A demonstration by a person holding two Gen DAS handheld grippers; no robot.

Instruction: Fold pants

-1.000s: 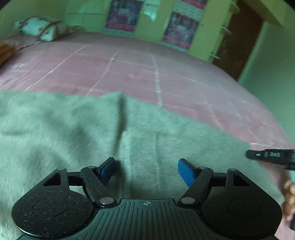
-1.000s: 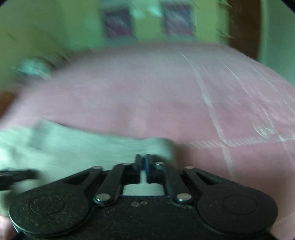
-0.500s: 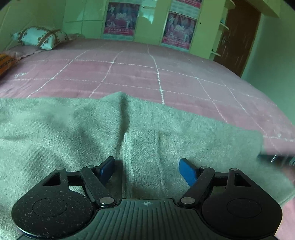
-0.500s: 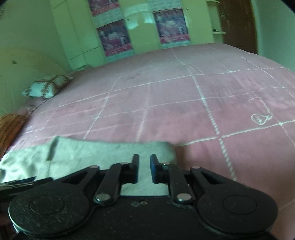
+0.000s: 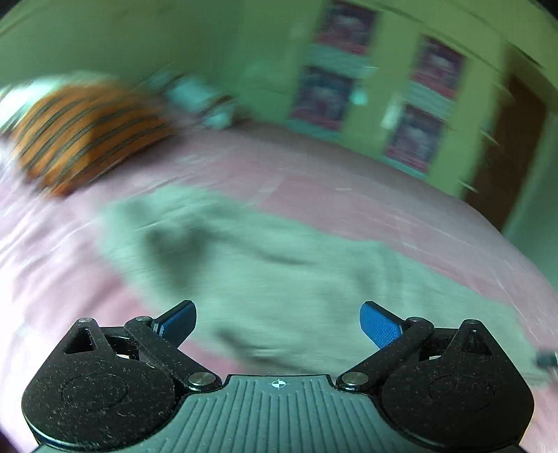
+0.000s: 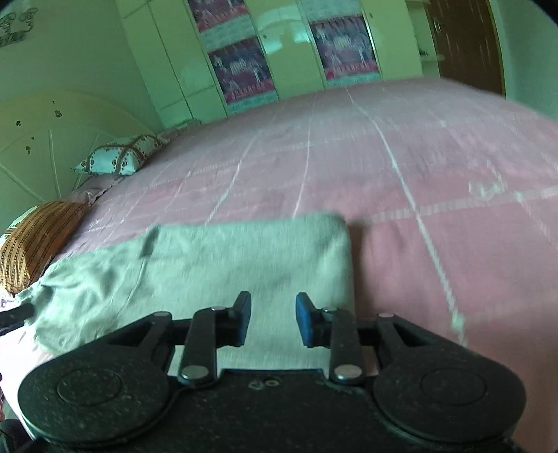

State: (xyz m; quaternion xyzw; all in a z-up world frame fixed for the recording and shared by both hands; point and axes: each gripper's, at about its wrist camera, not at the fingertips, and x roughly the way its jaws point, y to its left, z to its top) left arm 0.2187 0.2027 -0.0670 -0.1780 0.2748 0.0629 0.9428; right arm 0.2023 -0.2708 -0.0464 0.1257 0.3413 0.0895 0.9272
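No legible text — posters too blurred, lettering unreadable.

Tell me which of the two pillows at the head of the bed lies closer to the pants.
The orange striped pillow: it lies beside the left end of the grey pants. The white patterned pillow lies farther up the pink bedspread, well apart from them.

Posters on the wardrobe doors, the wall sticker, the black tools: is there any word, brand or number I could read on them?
None can be read.
posters: any print too small and blurred.
wall sticker: dark shapes, not legible.
left tool: only a small crosshair mark, no text.
right tool: no readable marking.
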